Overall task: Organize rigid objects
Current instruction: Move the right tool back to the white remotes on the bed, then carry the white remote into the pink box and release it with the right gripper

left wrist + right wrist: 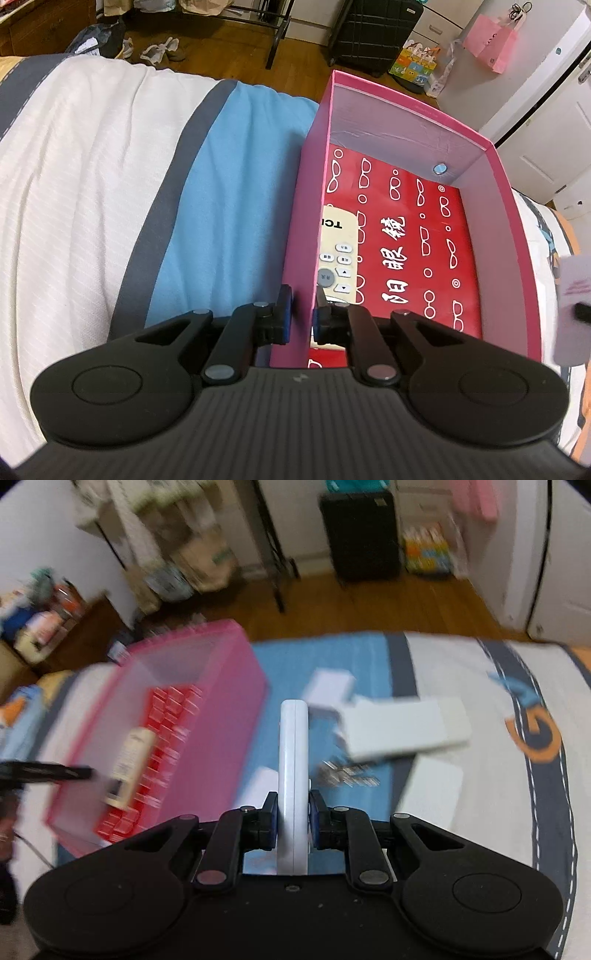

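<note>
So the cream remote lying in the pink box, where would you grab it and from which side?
Probably from above, across the narrow sides of the cream remote near its middle. It lies flat, buttons up, lengthwise against the pink box wall that the left gripper pinches, so one finger must slip between remote and wall.

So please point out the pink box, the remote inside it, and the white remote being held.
pink box (509,206): left wrist view, right wall.
remote (338,254): left wrist view, button face.
white remote (293,746): right wrist view, upper edge.

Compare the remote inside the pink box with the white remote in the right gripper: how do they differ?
The cream remote lies flat in the pink box, buttons up, gripped by nothing. The white remote stands on edge, clamped in the right gripper outside the box. Both are slim, pale and long.
</note>
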{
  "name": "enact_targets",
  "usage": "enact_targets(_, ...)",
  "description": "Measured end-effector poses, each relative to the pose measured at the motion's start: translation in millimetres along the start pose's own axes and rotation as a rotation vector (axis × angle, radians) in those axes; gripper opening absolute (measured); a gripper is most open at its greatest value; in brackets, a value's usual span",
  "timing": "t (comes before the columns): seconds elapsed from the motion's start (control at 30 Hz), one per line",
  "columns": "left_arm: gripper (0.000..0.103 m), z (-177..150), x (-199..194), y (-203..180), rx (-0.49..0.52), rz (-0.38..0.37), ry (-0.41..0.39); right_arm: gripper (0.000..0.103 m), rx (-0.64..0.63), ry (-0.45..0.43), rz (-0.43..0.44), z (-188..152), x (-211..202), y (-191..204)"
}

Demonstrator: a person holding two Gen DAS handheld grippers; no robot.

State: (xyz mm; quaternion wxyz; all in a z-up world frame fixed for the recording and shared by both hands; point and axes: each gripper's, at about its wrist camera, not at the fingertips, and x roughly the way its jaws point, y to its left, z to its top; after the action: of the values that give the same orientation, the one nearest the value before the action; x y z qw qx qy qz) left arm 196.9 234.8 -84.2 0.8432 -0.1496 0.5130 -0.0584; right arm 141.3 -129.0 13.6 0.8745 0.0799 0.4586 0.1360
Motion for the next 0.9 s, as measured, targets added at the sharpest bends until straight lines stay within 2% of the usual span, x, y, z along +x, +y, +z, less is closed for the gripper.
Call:
enact_targets(0.13,0.011,1,1,2,-0.006,-0.01,0.001,0.02,-0.138,-0.067,0.128,12,-25,44)
enact_targets(0.27,0.011,0,2,3,-0.005,-0.015,-0.004,0.02,-0.41,-0.053,0.205,22,-12,96)
enact_targets(0.37,0.01,0,2,3,-0.003,-0.014,-0.004,0.02,-0.591,0.067,0.18,33,32,123)
enact_targets(0.53,0.011,0,2,5,-0.008,-0.02,-0.005,0.02,-0.74,0.216,0.197,37,94,142)
enact_targets(0.7,0.011,0,2,4,-0.01,-0.02,-0.001,0.02,-0.875,0.327,0.35,22,113,166)
enact_targets(0.8,0.011,0,1,4,-0.011,-0.02,0.002,0.02,-0.97,0.371,0.359,13,122,182)
enact_targets(0.9,0.011,1,2,3,-0.011,-0.02,0.005,0.02,-1.002,0.405,0.382,11,130,188)
